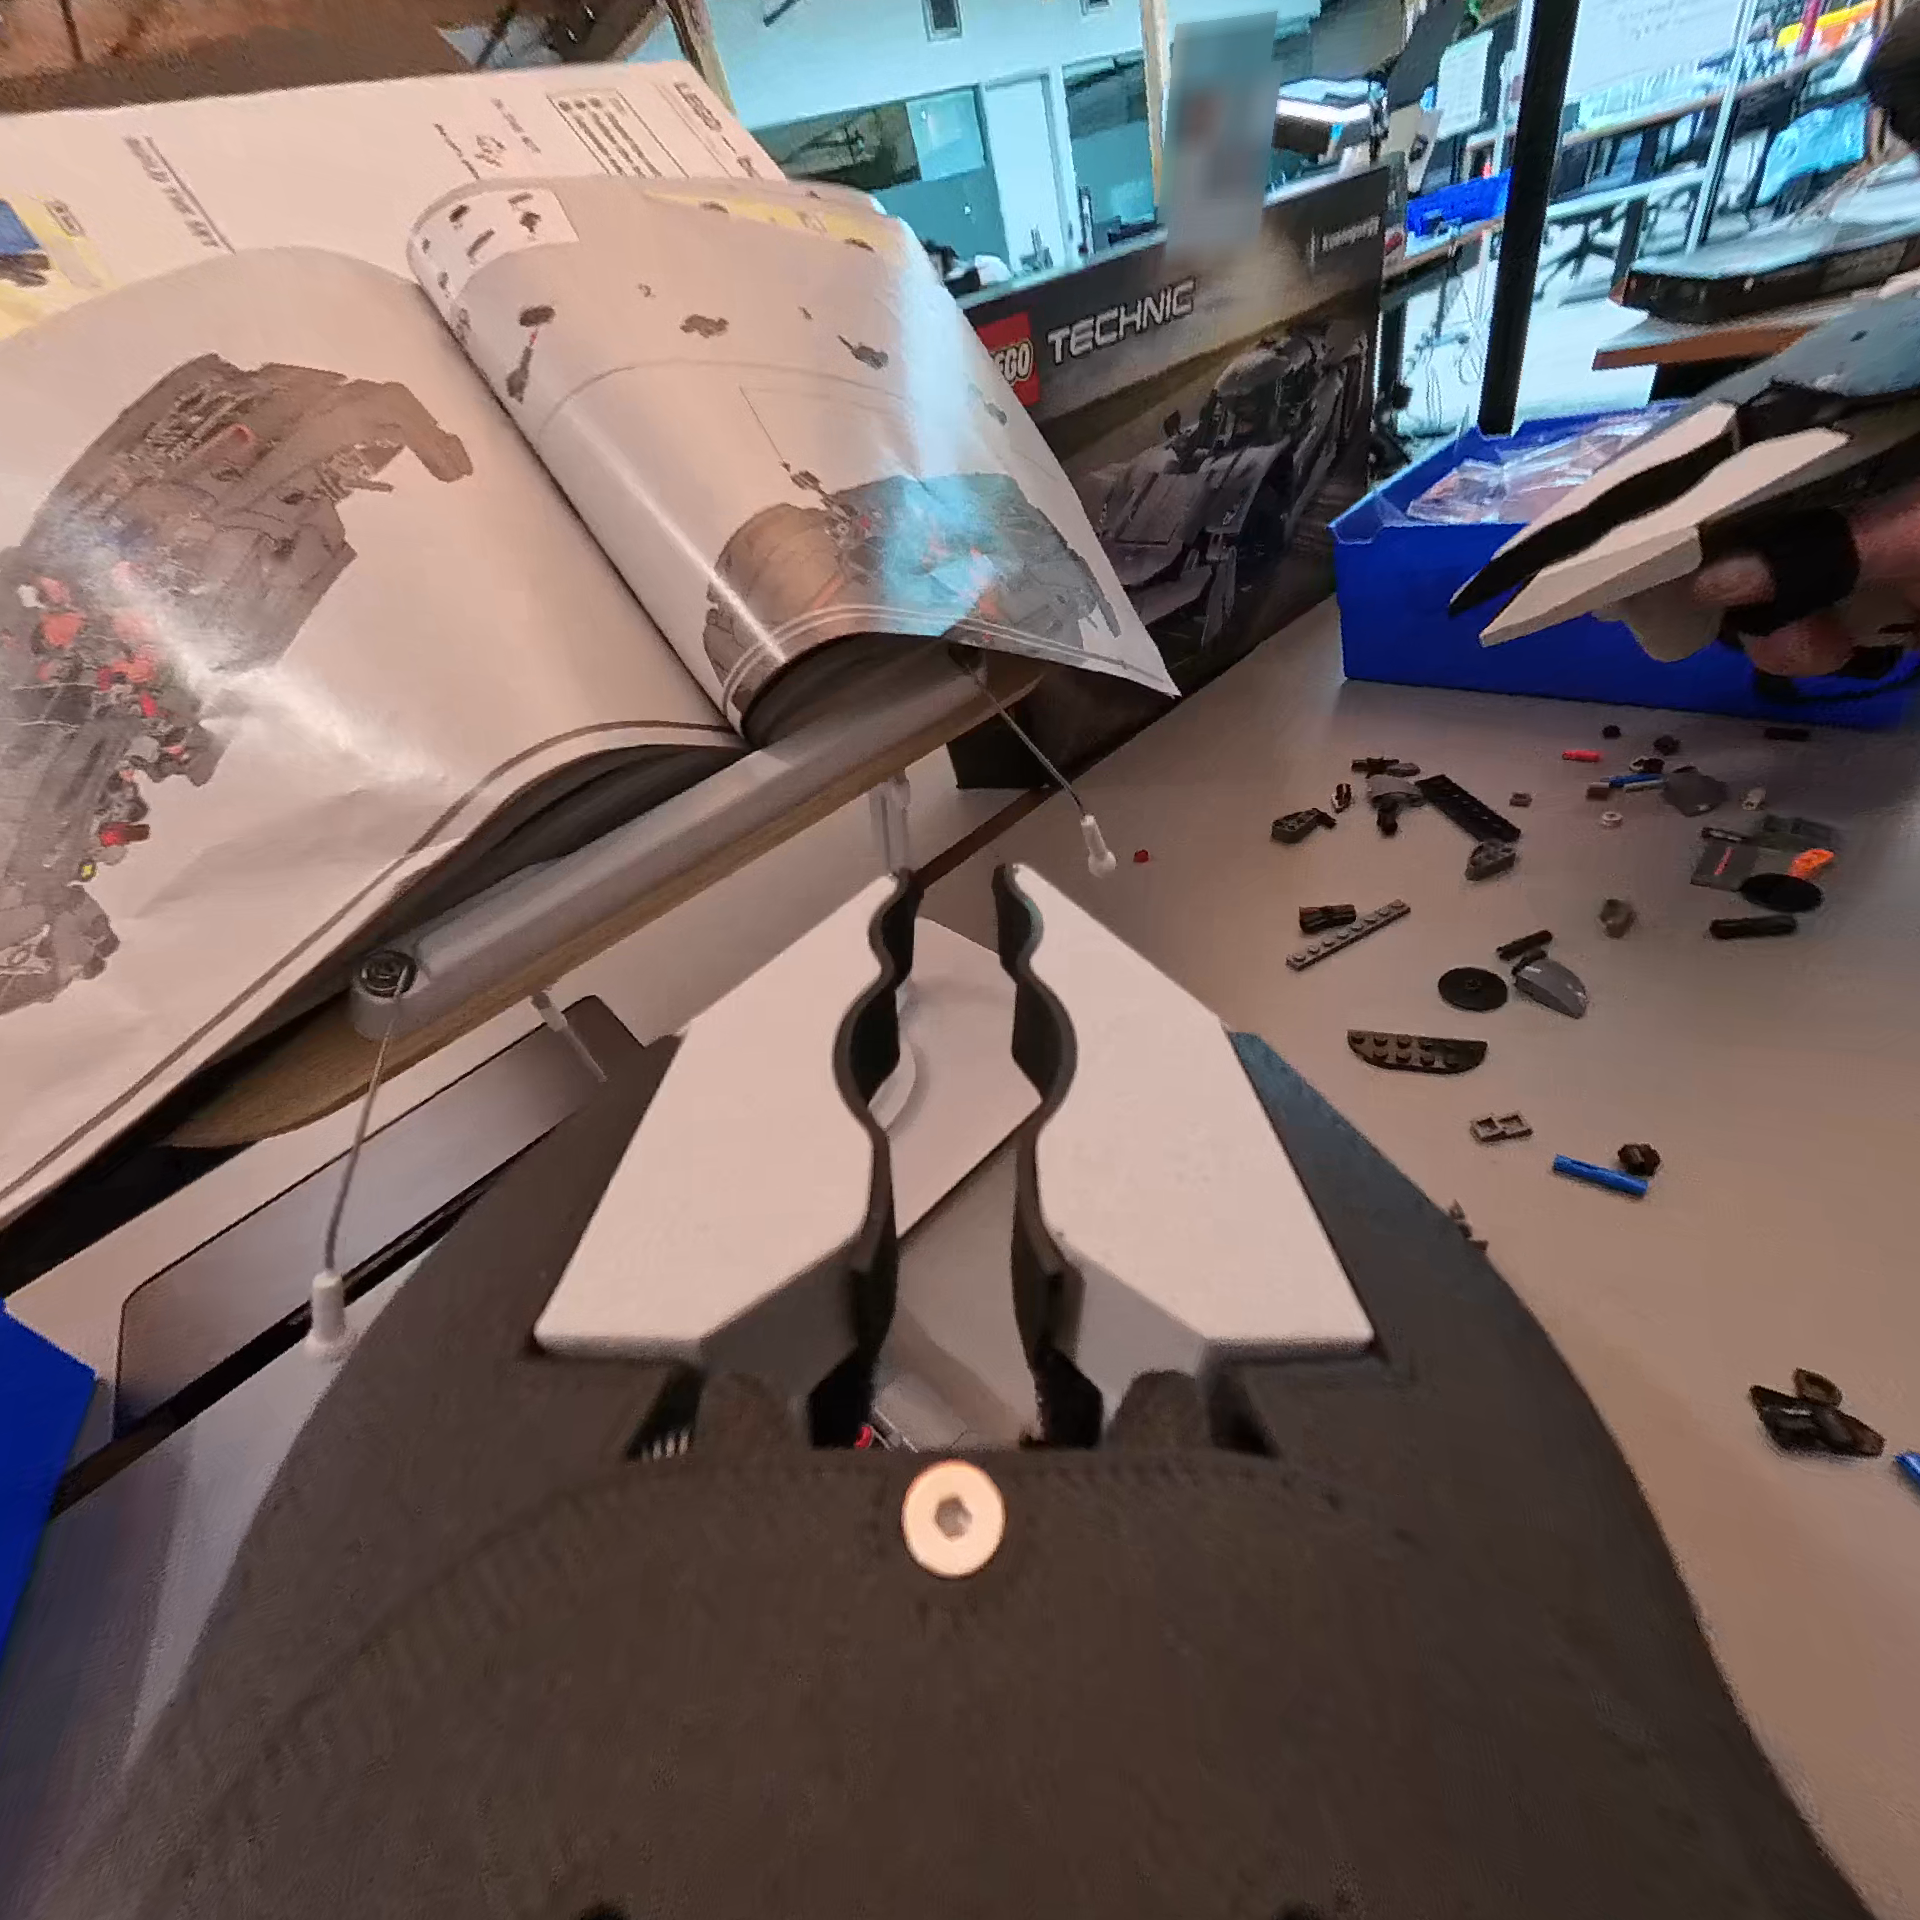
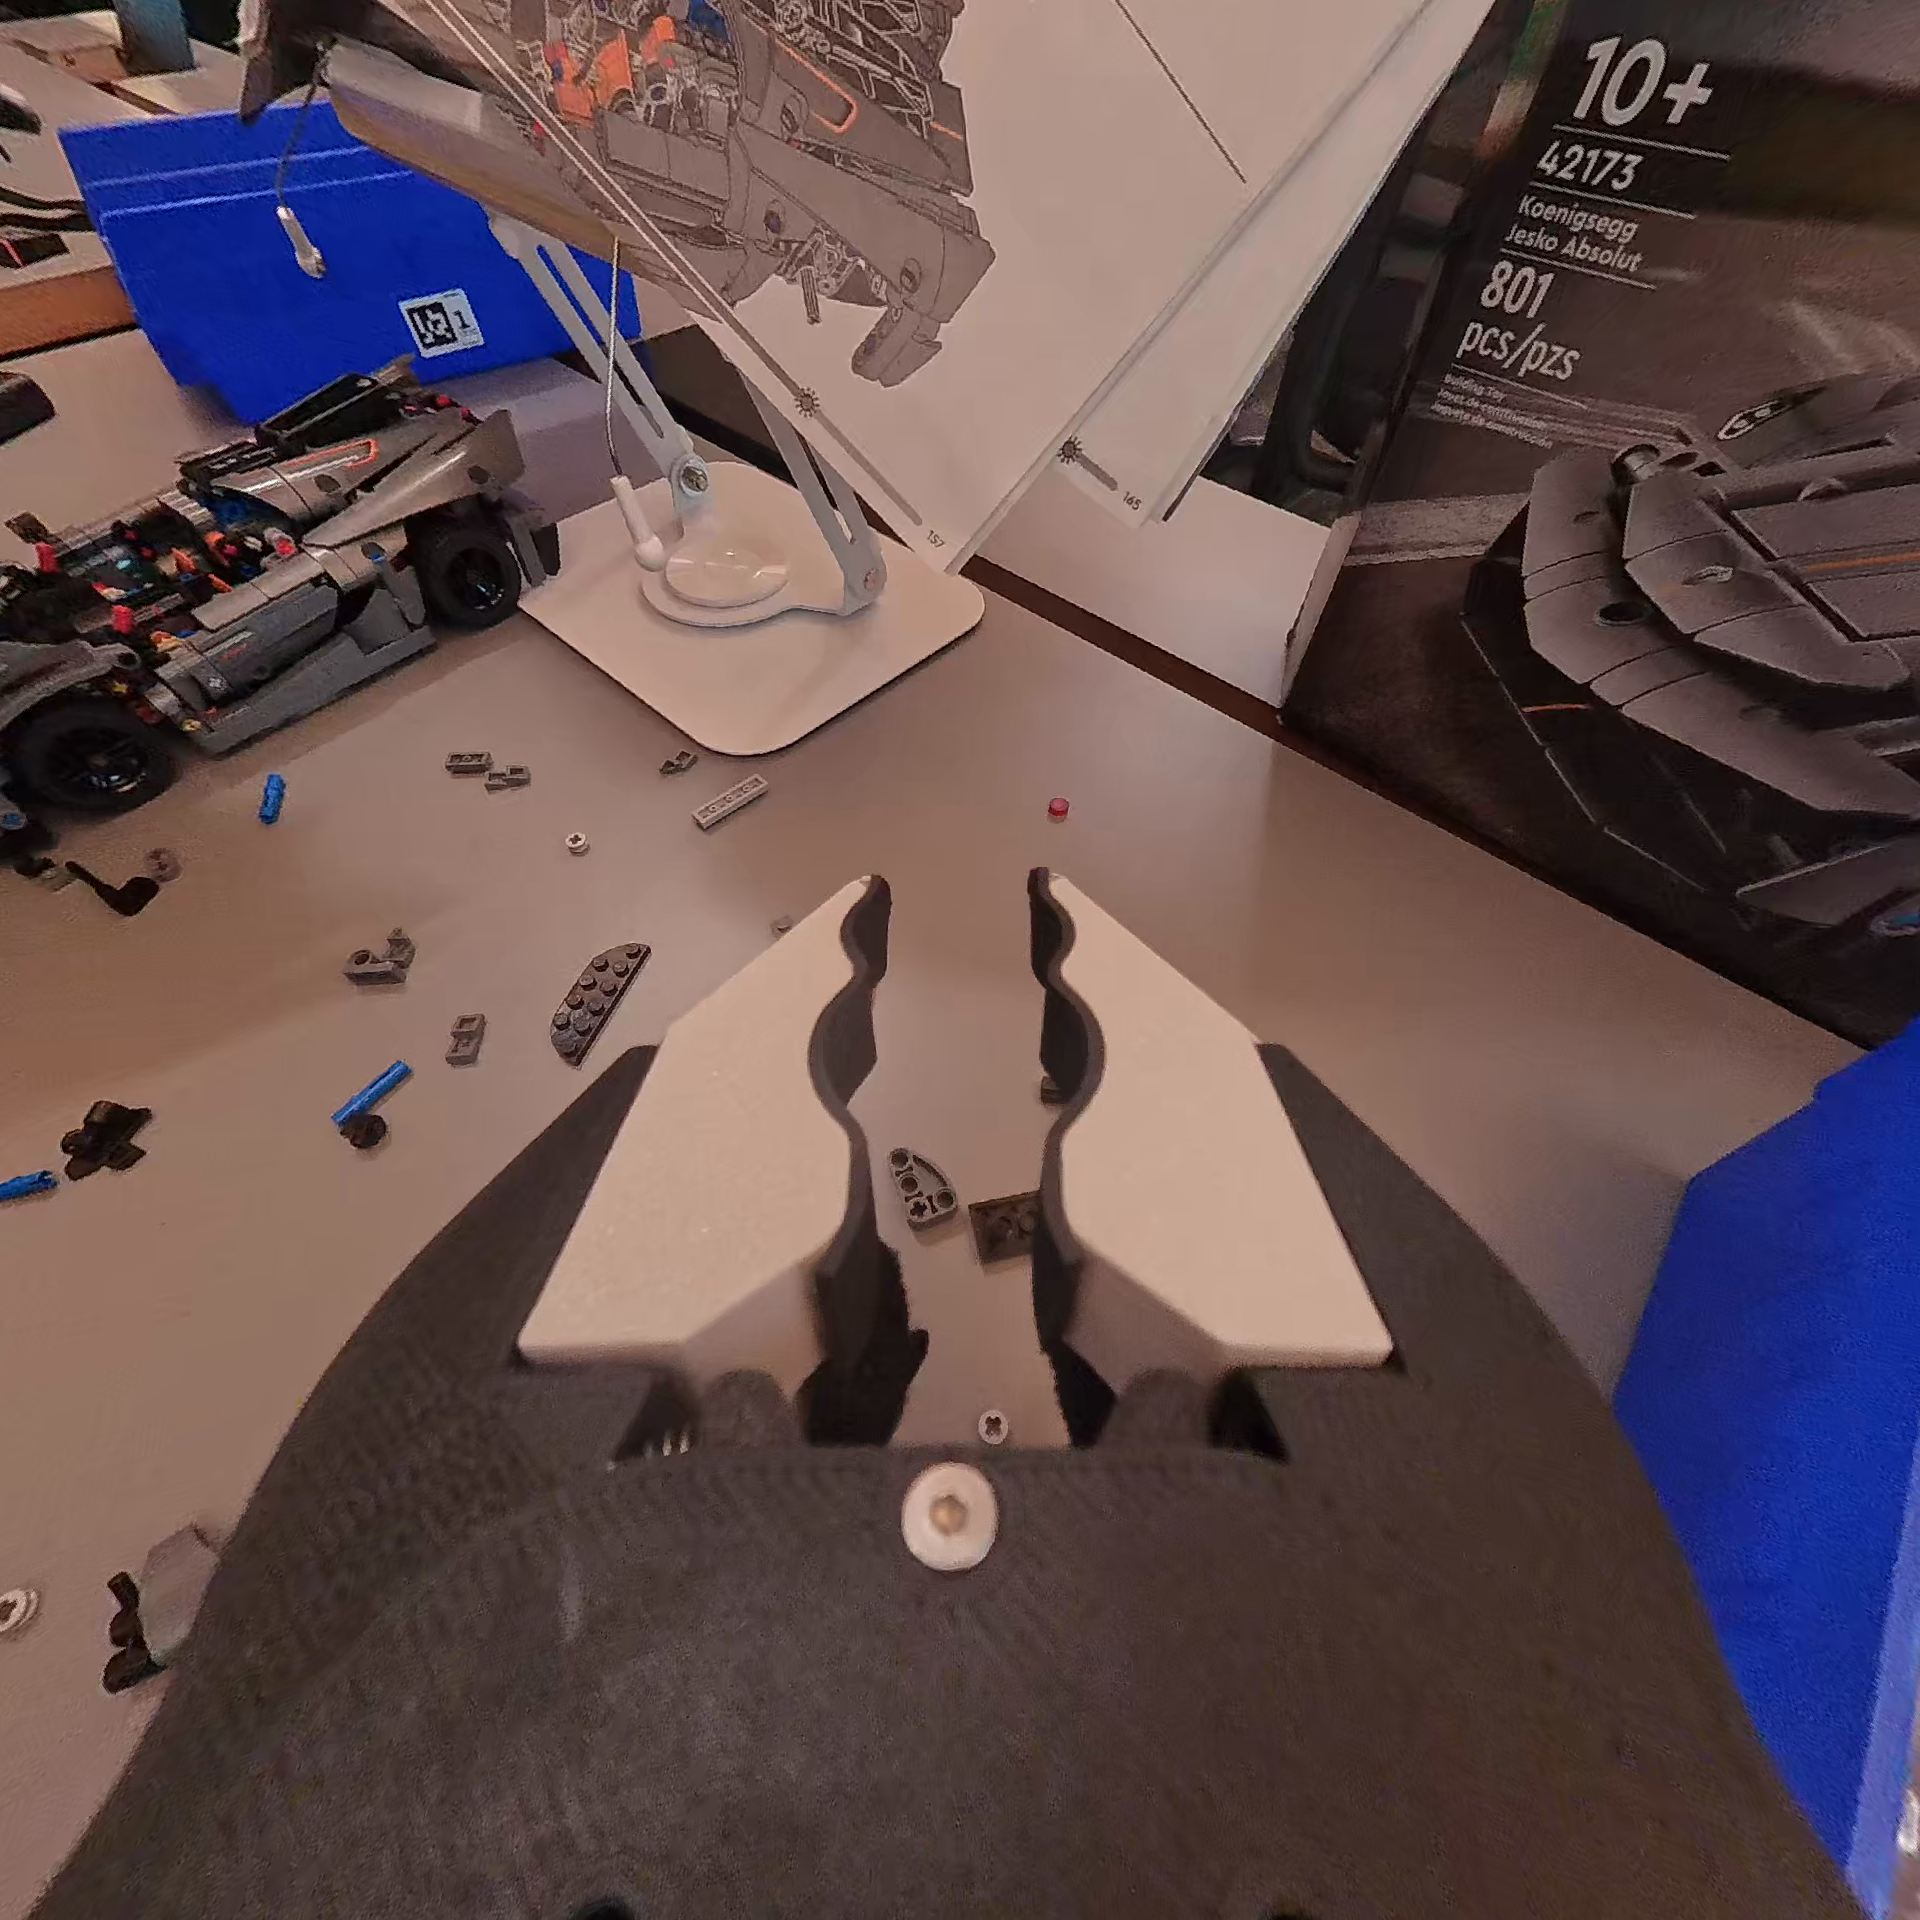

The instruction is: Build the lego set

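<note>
My left gripper (image 1: 954, 878) is open and empty, pointing at the foot of the stand under the open instruction booklet (image 1: 436, 499). My right gripper (image 2: 956, 881) is open and empty above the table; it also shows at the right of the left wrist view (image 1: 1470, 618), held by a gloved hand. The partly built grey car (image 2: 239, 582) stands at the left of the right wrist view. Loose pieces lie scattered on the table: a grey curved piece (image 2: 923, 1188) and a dark plate (image 2: 1003, 1224) between my right fingers, a black rounded plate (image 2: 597, 1000), a blue pin (image 2: 371, 1091).
The set's dark box (image 2: 1621, 499) stands at the back right. The booklet stand's white base (image 2: 769, 655) sits mid-table. Blue bins stand at the back left (image 2: 260, 249) and near right (image 2: 1787, 1351). More small pieces lie to the right in the left wrist view (image 1: 1455, 810). There is about 30 centimeters between the tips of the two grippers. From my right tips it is roughly 11 centimeters to the grey curved piece (image 2: 923, 1188); from my left, 35 centimeters. The left camera catches it too, in the left wrist view (image 1: 1489, 860). From the right gripper's tips to the dark plate (image 2: 1003, 1224) is close to 12 centimeters. The left camera catches it too, in the left wrist view (image 1: 1491, 833). The blue pin (image 2: 371, 1091) is about 20 centimeters from my right fingertips. My left wrist view (image 1: 1600, 1183) looks at it from another angle.
</note>
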